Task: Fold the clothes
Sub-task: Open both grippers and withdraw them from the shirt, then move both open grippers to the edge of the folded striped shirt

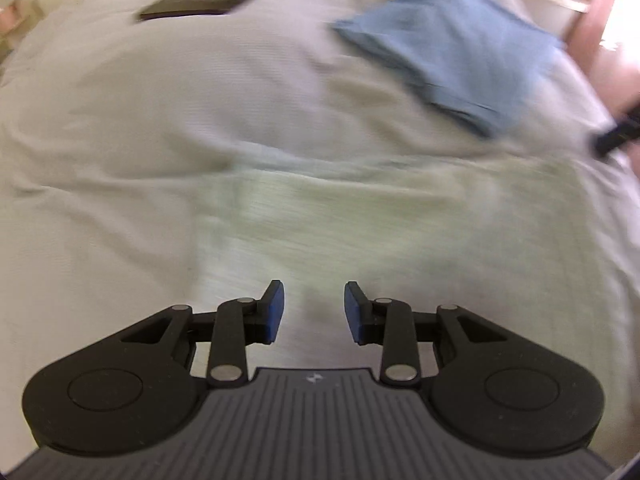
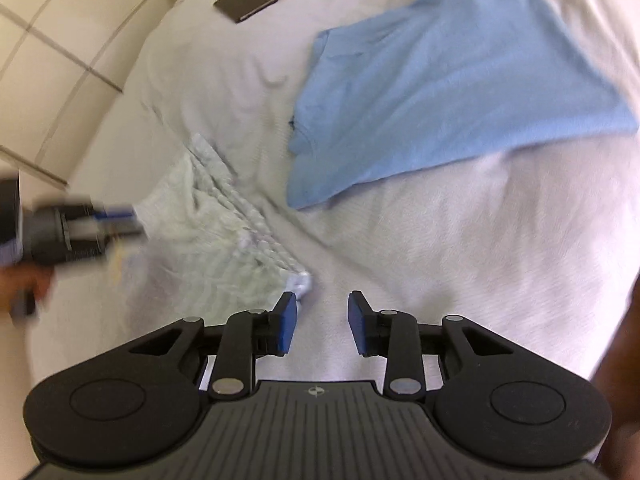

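Both grippers empty, both hovering over the bed [image 2: 460, 240]. Right gripper [image 2: 322, 320] nearest in its own view: jaws parted moderately, nothing between the blue pads, left pad [image 2: 289, 322] just beside the near corner of the pale green crinkled garment [image 2: 208, 240], can't tell if touching. Looks lined up to pinch that corner. Left gripper [image 1: 314, 310] in its own view: same moderate gap, nothing held, green garment [image 1: 380, 232] spread flat right under and ahead of it. From the right wrist view the left gripper [image 2: 116, 220] sits at the garment's far-left edge, blurred, so contact unclear there. Judgement: the two are positioned at opposite corners to lift and fold the green piece; grasp not yet made. Farther right, blue shirt [image 2: 460, 80] lies loosely folded on the sheet, well apart from both grippers, probably waiting or done. Farthest left, a dark flat phone-like object [image 2: 246, 2] on the sheet. Tiled floor [image 2: 52, 60] beyond the bed edge.
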Demonstrator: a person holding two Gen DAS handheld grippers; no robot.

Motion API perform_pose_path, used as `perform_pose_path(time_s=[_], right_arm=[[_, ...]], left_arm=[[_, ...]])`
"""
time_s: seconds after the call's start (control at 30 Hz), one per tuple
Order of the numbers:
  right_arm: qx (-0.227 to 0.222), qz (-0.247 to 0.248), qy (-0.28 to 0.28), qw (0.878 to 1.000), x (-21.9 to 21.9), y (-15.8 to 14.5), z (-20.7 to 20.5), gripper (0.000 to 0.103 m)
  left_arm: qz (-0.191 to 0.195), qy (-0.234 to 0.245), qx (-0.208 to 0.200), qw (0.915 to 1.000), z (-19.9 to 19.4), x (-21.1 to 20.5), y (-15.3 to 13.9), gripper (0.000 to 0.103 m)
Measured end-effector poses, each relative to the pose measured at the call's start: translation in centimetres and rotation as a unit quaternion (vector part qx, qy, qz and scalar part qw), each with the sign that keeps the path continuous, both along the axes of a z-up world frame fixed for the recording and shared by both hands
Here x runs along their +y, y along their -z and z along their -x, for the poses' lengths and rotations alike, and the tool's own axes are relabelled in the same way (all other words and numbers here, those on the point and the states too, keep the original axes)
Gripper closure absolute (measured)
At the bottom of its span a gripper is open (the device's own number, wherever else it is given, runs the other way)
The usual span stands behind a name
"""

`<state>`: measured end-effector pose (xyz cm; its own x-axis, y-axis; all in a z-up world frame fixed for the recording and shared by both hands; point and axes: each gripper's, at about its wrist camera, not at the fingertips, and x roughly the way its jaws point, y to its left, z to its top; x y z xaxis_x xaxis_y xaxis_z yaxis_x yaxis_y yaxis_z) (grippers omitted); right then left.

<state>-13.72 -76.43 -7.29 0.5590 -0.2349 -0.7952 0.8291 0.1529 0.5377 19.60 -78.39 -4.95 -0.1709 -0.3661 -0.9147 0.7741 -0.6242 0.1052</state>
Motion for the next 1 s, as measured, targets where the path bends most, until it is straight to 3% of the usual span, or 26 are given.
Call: perform_pose_path(time_s=[0.13,0.2,0.4,0.6,0.73,0.9,1.0], right_arm=[[-0.045,-0.023,0.015,0.999,-0.9,1.4,-1.1,0.07],[-0.026,-0.03,0.002,0.999,-1.6,2.4,-2.4,0.098],[0.006,0.009,-0.024,1.0,-2.0,1.9,-2.9,0.097],[0.047,0.038,-0.019,0.998,-1.5,0.1,-1.9,0.092],[0.042,0.07,-0.086,0.993,-0.8,-1.5,-3.1,0.085],[0.022,0.044,-0.174,0.984,-0.1,-0.9,-6.2,0.083],[0.029,0.013,-0.174,0.984,-0.1,0.0,-6.8,0.081]], left_arm=[[-0.031,0.018,0.012,0.9993,2.6,4.7,0.6,0.074],[-0.043,0.016,0.008,0.9989,3.3,6.7,1.2,0.074],[-0.054,-0.061,-0.004,0.9967,2.9,12.4,0.4,0.075],[-0.06,-0.098,0.003,0.9934,4.3,16.9,-0.9,0.073],[-0.054,-0.111,0.007,0.9924,5.9,18.4,-0.1,0.067],[-0.087,-0.176,0.036,0.9799,5.3,18.8,2.0,0.068],[-0.088,-0.195,0.037,0.976,4.3,20.4,1.4,0.068]])
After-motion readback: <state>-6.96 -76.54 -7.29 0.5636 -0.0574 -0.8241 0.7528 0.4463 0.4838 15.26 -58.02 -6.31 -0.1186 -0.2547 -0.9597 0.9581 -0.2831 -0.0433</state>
